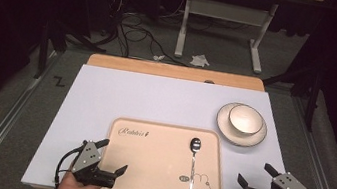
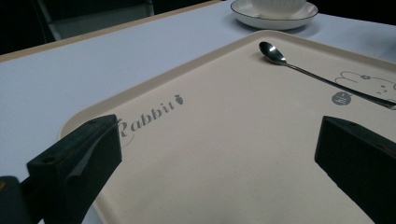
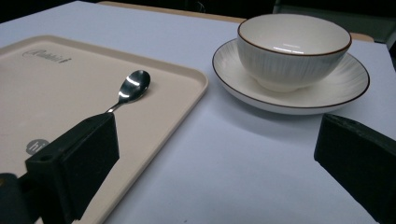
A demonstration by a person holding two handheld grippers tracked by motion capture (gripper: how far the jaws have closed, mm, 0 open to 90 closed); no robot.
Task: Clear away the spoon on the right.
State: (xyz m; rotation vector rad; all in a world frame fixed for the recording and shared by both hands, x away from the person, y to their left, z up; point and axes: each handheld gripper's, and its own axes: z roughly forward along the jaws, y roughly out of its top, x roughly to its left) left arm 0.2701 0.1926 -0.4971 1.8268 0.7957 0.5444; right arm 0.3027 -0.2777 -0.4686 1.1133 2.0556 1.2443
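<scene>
1. High view: left gripper [image 1: 113,156] at the near left, jaws spread wide over the near left corner of the beige tray [image 1: 153,181], holding nothing. Right gripper [image 1: 256,174] at the near right over the white mat [image 1: 156,97], jaws equally wide and empty. Between them, on the tray, a metal spoon [image 1: 193,161], bowl end away from the person. Beyond the right gripper, a bowl [image 1: 245,118] on a saucer [image 1: 256,138], well apart from its tips.

2. Left gripper view: wide black jaws framing bare tray [image 2: 233,154]; spoon [image 2: 317,74] ahead toward the right jaw; saucer [image 2: 280,21] farther off. Nothing between the jaws.

3. Right gripper view: jaws wide; spoon [image 3: 133,86] beyond the left jaw, handle hidden behind it; bowl [image 3: 292,49] and saucer [image 3: 327,91] ahead, just beside the tray [image 3: 187,88] edge.
</scene>
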